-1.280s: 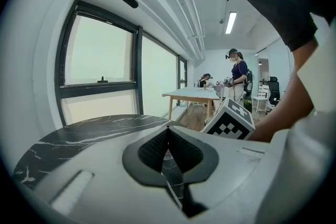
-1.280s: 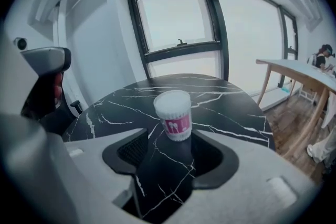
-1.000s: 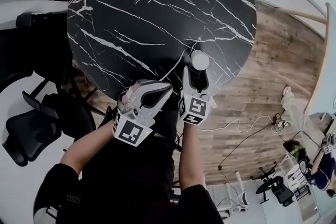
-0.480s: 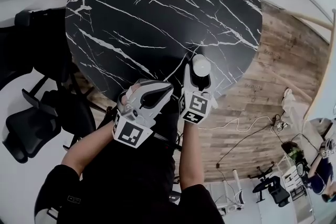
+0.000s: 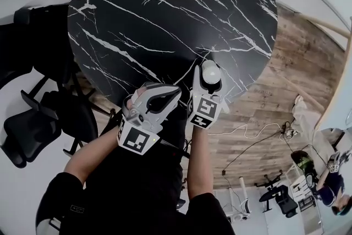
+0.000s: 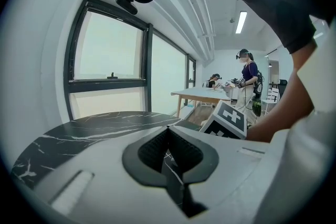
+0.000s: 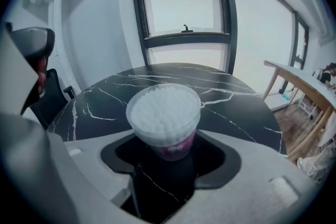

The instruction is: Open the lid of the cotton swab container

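The left gripper (image 6: pixel 168 140) is hanging clenched and empty, closest to the person. Just beyond it, the right gripper (image 7: pixel 170 161) is standing released. Its jaws have just been widening, and the cotton swab container (image 7: pixel 164 115) is standing upright between them, apparently untouched, near the table (image 7: pixel 100 105) edge. When closing, keep the jaws centred on the tub's lower body, leaving the lid rim free for the left gripper.

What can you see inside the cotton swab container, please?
The cotton swab container is packed with white swab tips. Their stems are hidden under those tips and the pink label.
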